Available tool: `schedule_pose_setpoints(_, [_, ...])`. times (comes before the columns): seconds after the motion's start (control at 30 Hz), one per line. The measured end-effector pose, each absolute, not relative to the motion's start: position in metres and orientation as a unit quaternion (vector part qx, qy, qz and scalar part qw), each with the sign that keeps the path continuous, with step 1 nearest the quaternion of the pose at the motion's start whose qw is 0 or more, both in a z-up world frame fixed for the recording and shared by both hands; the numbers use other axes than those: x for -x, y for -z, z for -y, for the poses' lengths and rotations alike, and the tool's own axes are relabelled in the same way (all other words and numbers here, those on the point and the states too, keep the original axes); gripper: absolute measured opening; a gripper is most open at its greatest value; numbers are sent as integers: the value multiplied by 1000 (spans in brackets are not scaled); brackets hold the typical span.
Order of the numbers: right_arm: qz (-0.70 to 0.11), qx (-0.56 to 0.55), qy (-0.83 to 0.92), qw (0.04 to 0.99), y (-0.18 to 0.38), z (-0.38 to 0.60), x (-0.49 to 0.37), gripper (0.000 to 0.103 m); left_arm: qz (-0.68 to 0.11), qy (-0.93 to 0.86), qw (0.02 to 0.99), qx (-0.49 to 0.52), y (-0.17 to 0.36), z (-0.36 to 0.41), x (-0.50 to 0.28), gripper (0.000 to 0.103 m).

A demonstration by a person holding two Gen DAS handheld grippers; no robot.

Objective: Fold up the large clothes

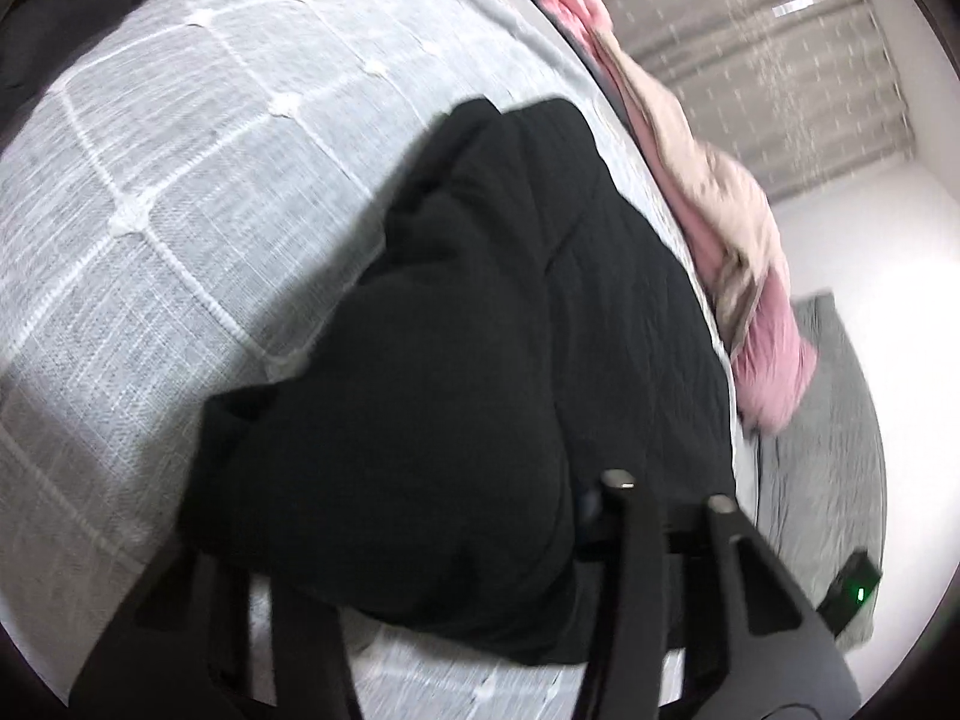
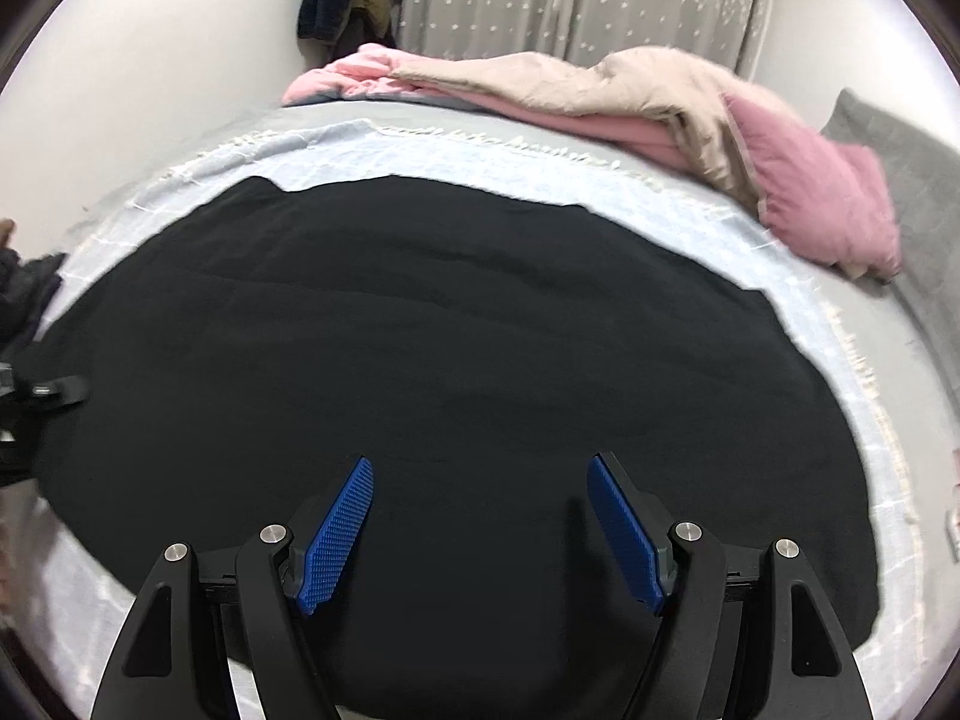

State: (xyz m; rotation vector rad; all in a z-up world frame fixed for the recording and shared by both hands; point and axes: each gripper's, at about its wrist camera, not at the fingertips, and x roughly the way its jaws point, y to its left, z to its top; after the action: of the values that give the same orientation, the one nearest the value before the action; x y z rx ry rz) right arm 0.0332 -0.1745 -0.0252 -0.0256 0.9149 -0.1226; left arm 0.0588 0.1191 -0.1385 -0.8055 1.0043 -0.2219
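so there's a big black garment (image 2: 420, 360) spread mostly flat over the middle of the bed (image 2: 852, 324), which has a pale grey checked cover on it; the right claw (image 2: 480, 531) hangs just above the garment's near edge with its blue pads (image 2: 336, 534) wide apart, nothing between them; the left claw (image 1: 576, 516) sits at the garment's left end, where the fabric bunches up in a thick fold right over its tips, so can't really tell whether it's clamped on the cloth or not; along the far edge of the bed there's a rumpled pink and beige blanket (image 2: 630, 96); a grey pillow (image 2: 912, 180) lies at the far right corner; star-print curtains (image 2: 600, 6) behind
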Motion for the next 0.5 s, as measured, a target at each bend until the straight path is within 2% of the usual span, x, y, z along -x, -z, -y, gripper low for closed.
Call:
schedule_pose_setpoints(0.03, [-445,5,50,894,26,173,-34,75,-460,98,799,374,135,-117,-58,34])
schedule_pose_setpoints(0.13, [-462,-20,25,886,29,170,-35,75,-419,93,823,372,113,-116,-53,28])
schedule_pose_setpoints(0.27, [-466,-70,3,882,25,177,-33,74,-349,110,862,350,72,-114,-47,26])
schedule_pose_setpoints(0.37, [-463,-110,-22,879,19,182,-31,65,-298,115,891,323,43,-105,-39,26])
schedule_pose_setpoints(0.43, [-463,-137,-43,875,17,186,-31,55,-261,123,911,296,25,-100,-31,26])
schedule_pose_setpoints(0.5, [-468,-156,-54,868,19,190,-35,51,-227,145,925,267,5,-88,-25,26])
